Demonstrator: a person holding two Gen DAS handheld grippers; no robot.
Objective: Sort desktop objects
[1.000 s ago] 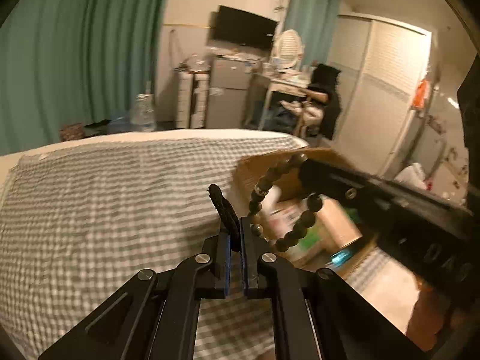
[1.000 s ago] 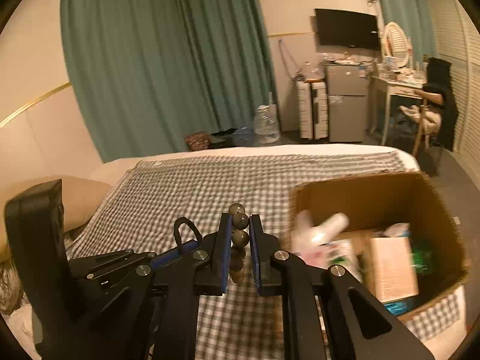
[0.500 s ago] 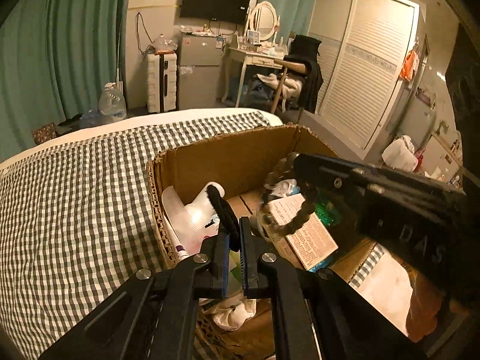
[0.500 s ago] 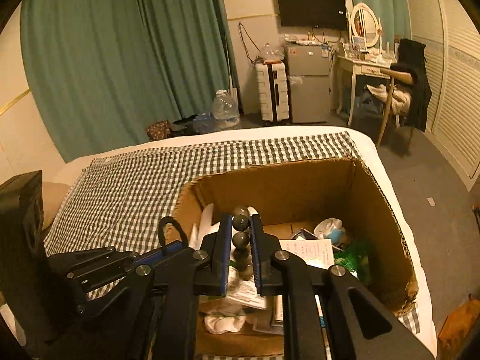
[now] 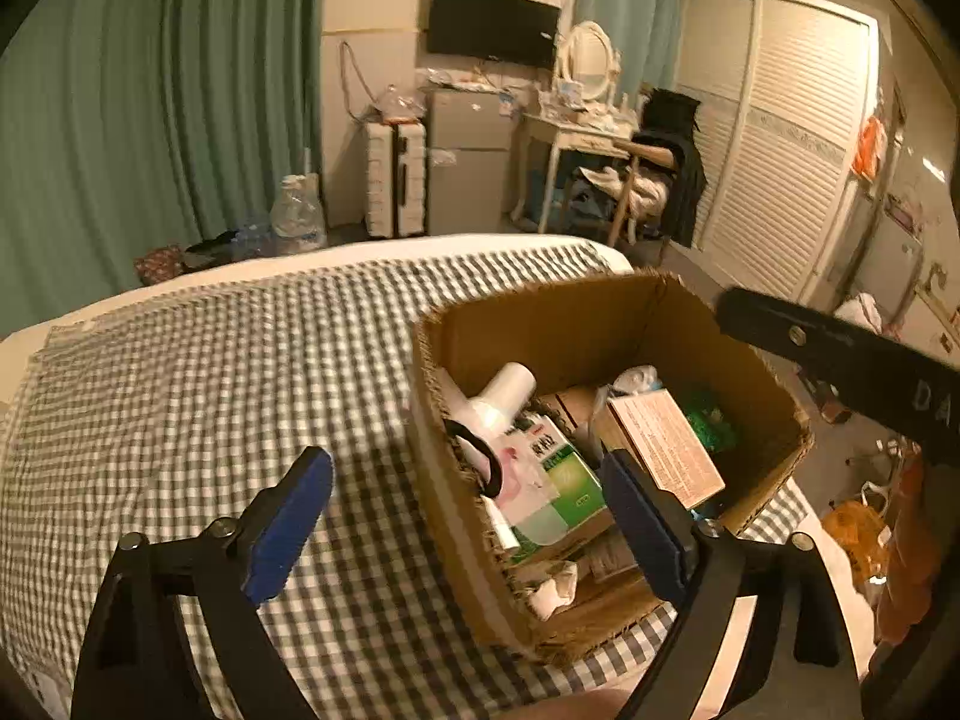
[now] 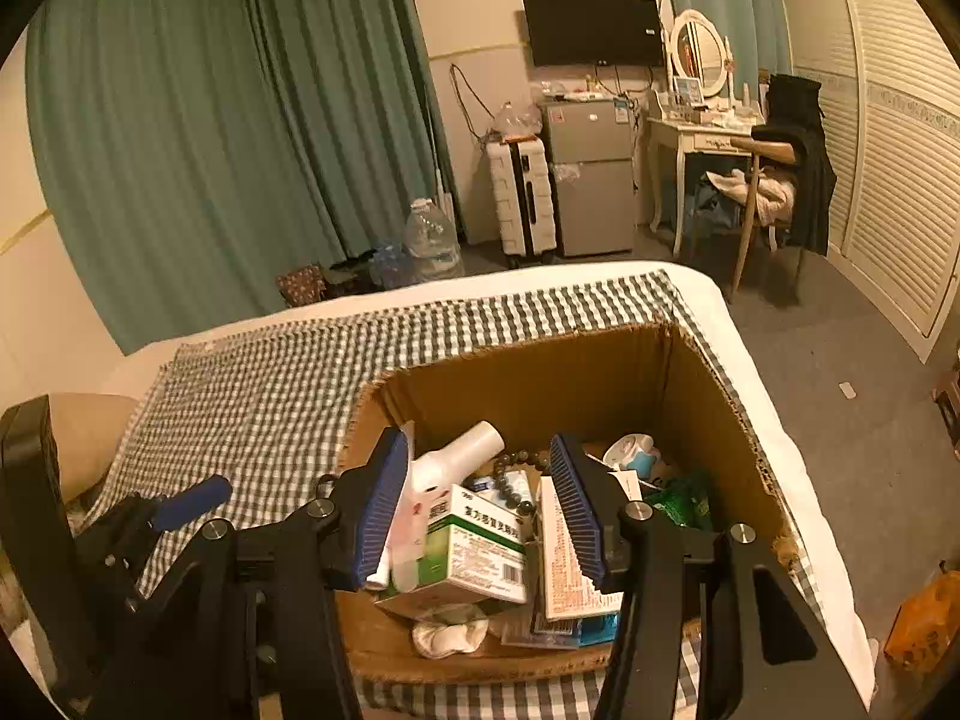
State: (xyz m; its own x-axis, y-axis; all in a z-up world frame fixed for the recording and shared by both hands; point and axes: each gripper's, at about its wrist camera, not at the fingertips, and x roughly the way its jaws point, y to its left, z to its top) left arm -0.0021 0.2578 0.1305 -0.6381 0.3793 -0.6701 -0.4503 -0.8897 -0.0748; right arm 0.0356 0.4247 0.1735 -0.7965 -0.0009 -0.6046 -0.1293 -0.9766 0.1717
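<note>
**Both grippers let go over the box**

A grey checked cloth point(image 5: 198, 384) covers the bed, and an open cardboard box point(image 6: 540, 372) sits at its near right end. Behind hang green curtains point(image 6: 198, 132), with a small fridge point(image 6: 591, 174), a white suitcase point(image 6: 522, 204), a wall television point(image 6: 591, 30) and a dressing table point(image 6: 702, 132).

The left gripper point(image 5: 465, 507) is opening, jaws spread wide and empty; the black hair tie point(image 5: 480, 462) it pinched a second ago now lies inside the box against the near wall. The right gripper point(image 6: 480, 498) is also opening, about half spread, and its bead bracelet point(image 6: 510, 483) has dropped among the medicine boxes point(image 6: 474, 546) below.
</note>
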